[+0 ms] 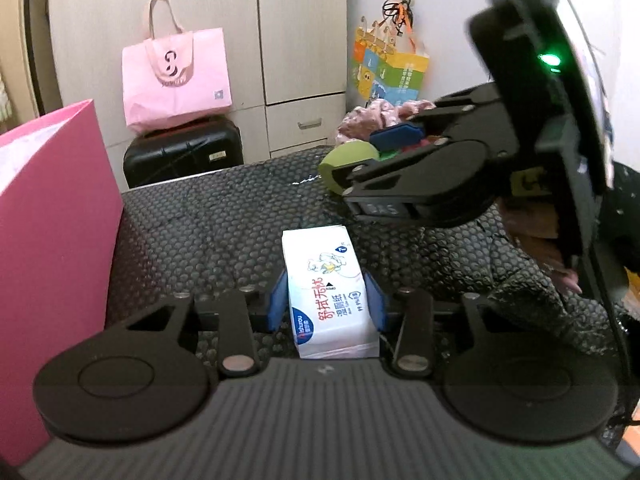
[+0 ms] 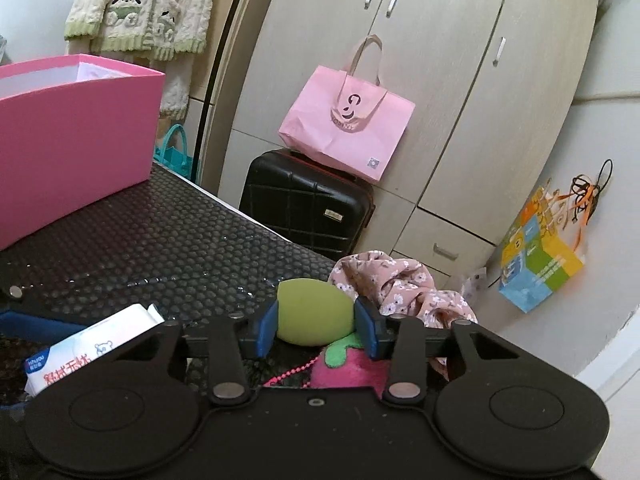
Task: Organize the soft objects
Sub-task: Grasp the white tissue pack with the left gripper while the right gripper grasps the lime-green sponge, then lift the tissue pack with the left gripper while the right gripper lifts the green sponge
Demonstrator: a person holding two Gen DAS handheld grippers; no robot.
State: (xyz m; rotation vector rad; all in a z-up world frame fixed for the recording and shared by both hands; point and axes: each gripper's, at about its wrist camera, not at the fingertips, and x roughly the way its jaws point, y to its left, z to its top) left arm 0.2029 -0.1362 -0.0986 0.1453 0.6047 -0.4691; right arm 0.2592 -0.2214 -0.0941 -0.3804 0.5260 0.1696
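My left gripper (image 1: 327,302) has its blue pads against both sides of a white wet-wipes pack (image 1: 325,280) that lies on the black dotted table (image 1: 208,216). The pack also shows in the right wrist view (image 2: 84,354). My right gripper (image 2: 316,322) is shut on a green egg-shaped sponge (image 2: 314,306), seen also in the left wrist view (image 1: 348,162). Below it lies a pink strawberry plush (image 2: 344,368) with a bead chain. A pink floral cloth (image 2: 404,288) lies behind. A pink box (image 2: 76,136) stands at the table's left.
A black suitcase (image 2: 308,208) with a pink tote bag (image 2: 348,120) on it stands beyond the table's far edge, in front of a wardrobe. A colourful paper bag (image 2: 540,264) hangs on the right wall. The pink box (image 1: 52,240) stands close to my left gripper's left side.
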